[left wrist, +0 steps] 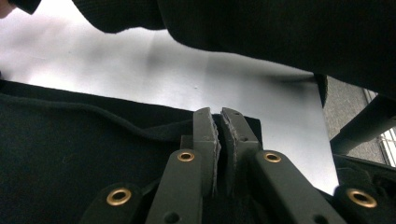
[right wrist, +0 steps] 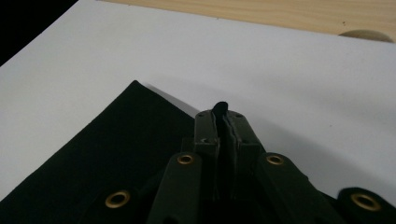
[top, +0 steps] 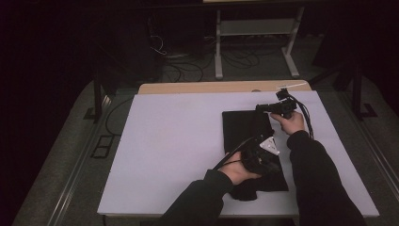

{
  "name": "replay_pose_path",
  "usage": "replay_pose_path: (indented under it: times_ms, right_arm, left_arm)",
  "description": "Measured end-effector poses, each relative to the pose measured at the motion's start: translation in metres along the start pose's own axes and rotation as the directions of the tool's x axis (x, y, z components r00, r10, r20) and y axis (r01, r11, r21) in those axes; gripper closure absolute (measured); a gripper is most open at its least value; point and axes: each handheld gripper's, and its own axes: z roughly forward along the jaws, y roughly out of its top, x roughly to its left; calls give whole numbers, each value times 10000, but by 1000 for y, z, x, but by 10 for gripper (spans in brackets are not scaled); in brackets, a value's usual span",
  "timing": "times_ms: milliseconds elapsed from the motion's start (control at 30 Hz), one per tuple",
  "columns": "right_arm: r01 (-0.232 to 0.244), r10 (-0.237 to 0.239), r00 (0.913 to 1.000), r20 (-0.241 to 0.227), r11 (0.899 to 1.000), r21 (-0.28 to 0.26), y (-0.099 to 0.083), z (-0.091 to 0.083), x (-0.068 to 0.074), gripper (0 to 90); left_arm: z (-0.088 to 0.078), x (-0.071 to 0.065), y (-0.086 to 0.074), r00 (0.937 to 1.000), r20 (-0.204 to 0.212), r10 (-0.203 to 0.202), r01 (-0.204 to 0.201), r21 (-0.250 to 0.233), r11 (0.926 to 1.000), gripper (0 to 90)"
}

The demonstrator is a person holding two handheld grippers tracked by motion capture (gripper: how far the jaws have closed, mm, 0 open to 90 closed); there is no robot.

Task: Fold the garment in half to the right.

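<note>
A black cloth [top: 244, 127] lies flat on the right half of the white table [top: 179, 141]. My right gripper [top: 259, 108] is at the cloth's far right corner, shut on it. In the right gripper view a small fold of the cloth [right wrist: 220, 107] pokes out between the closed jaws of that gripper [right wrist: 223, 116]. My left gripper [top: 275, 162] is low over the near right part of the cloth. In the left gripper view its jaws [left wrist: 218, 116] are pressed together on the cloth's edge, with the black cloth [left wrist: 70, 154] spreading to the left. A dark sleeve [left wrist: 280, 32] crosses above.
A wooden strip [top: 211, 87] runs along the table's far edge. Behind it stand a white frame [top: 219, 47] and loose cables [top: 188, 70] on the floor. Bare white table lies left of the cloth. The table's right edge [top: 348, 155] is close to the right arm.
</note>
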Motion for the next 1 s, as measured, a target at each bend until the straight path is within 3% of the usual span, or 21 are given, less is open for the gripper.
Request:
replay_pose_path:
  times_ms: [267, 367, 600, 833, 1000]
  right_arm:
    - [-131, 131, 9998, 120, 9999, 23, -4, -3, -6, 812]
    - [-229, 228, 9994, 266, 9997, 19, -6, -8, -9, 794]
    - [-691, 690, 9952, 694, 9976, -12, -15, -27, -19, 589]
    - [-613, 676, 9931, 961, 9959, -664, -20, -51, -20, 352]
    - [-403, 481, 9918, 1188, 9969, -670, -25, -62, -18, 270]
  left_arm:
    - [6, -2, 4, 10000, 55, -42, 42, -42, 10000, 836]
    - [9, -5, 6, 9999, 88, 116, -117, 78, 9999, 840]
    - [14, -6, 9, 9998, 191, 45, -46, 12, 10000, 846]
    - [26, -10, 15, 9994, 274, 210, -215, 182, 9996, 848]
    - [32, -11, 18, 9994, 318, 160, -171, 342, 9993, 849]
